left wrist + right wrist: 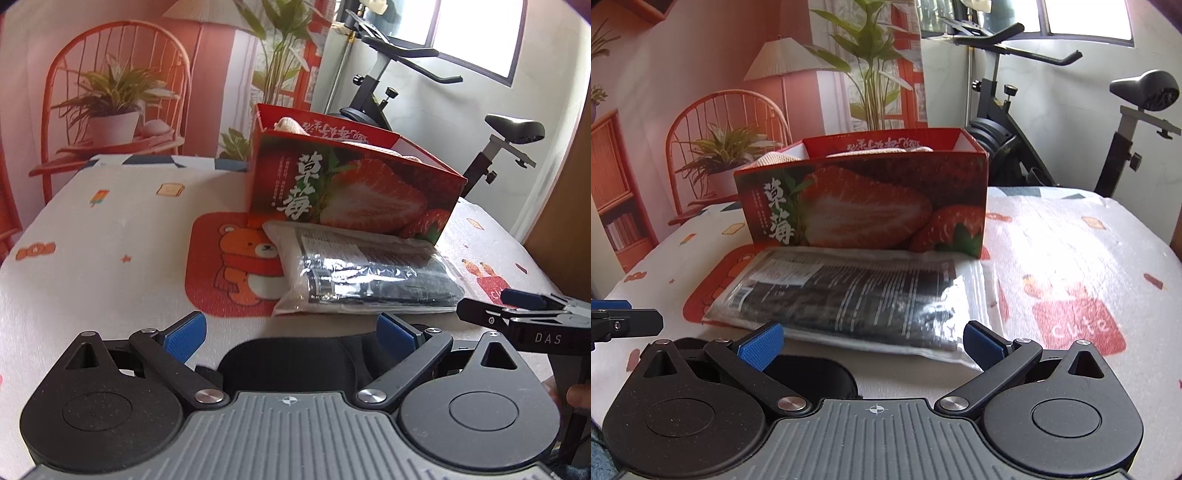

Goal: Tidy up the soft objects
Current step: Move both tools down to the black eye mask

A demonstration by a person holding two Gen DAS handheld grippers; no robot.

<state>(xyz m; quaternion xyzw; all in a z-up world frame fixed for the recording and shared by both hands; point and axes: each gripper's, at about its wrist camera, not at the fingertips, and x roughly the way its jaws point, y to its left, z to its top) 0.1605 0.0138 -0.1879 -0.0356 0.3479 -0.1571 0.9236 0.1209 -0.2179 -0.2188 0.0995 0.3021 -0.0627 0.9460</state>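
Two soft things at least remain outside the strawberry box [864, 199]: a clear plastic packet of dark folded fabric [860, 299] lying flat on the desk [1071, 236], its far edge touching the box's front wall, and a black padded item [291, 363] just in front of the left gripper [291, 334]. Inside the box, beige knitted pieces [291, 125] already poke above the rim, so part of the sorting looks done. My judgement is that the task is somewhere past its start, with the packet and the black item yet to go in.

Both grippers hover low over the desk with their jaws spread wide and nothing between them. The right gripper [873, 343] faces the packet's near edge squarely; the left one sits over the black item, with the packet further ahead and to its right.

From the left wrist view, the box's short end and its open top show, and the right gripper appears at the right edge with a fingertip of the person's hand [578, 395] below it. Only the right wrist view shows the packet's full printed face and the "cute" print on the desk cover [1078, 326], and the left gripper's tip at the left edge
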